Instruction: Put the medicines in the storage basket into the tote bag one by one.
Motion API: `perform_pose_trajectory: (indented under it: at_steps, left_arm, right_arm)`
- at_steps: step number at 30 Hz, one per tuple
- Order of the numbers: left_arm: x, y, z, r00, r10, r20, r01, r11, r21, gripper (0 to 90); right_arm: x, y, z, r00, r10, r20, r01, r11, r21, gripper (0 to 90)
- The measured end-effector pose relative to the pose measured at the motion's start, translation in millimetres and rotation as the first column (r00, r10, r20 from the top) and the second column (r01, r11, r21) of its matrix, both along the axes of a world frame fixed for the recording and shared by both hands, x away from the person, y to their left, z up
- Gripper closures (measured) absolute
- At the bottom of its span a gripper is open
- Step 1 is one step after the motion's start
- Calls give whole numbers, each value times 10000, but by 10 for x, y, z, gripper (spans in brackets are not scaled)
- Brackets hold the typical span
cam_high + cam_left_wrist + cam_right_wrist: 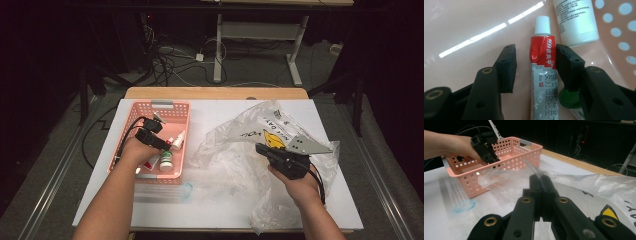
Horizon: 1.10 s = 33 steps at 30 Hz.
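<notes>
The red-and-white ointment tube (541, 75) lay flat on the floor of the pink basket (131, 116), cap toward the top of the left gripper view, beside a white bottle (576, 20) at upper right and a green-capped item (569, 98) at lower right. It sat lengthwise between the jaws of the left hand-held gripper (536, 67), which stood apart, the right pad touching or almost touching the tube and the left pad clear, probably lined up to pinch it. At the right of the high view, the right hand-held gripper (541, 187) was clamped together on a fold of the clear plastic bag (235, 150) spread on the desk (200, 200), seemingly holding it up and ready to receive the basket's items.
</notes>
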State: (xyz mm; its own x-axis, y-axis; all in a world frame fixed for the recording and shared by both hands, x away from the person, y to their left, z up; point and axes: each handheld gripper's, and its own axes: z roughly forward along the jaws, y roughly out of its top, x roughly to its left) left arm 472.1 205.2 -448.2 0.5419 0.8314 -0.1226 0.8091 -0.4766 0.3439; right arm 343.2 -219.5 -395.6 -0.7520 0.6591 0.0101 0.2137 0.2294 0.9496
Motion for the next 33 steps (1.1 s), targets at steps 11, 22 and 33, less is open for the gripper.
perform_pose_trajectory:
  at_steps: [11,22,33]
  left_arm:
    - [12,-24,-2,10000,7,45,-7,10000,33,507]
    - [1,-55,1,9999,35,122,-44,9969,789,520]
    - [-23,-24,12,9996,271,82,-278,9949,966,639]
  right_arm:
    - [1,-2,-3,10000,-11,-14,11,10000,-2,900]
    - [1,4,-7,10000,-21,-9,21,10000,-15,900]
    - [-8,4,-5,10000,-21,-33,21,10000,-14,900]
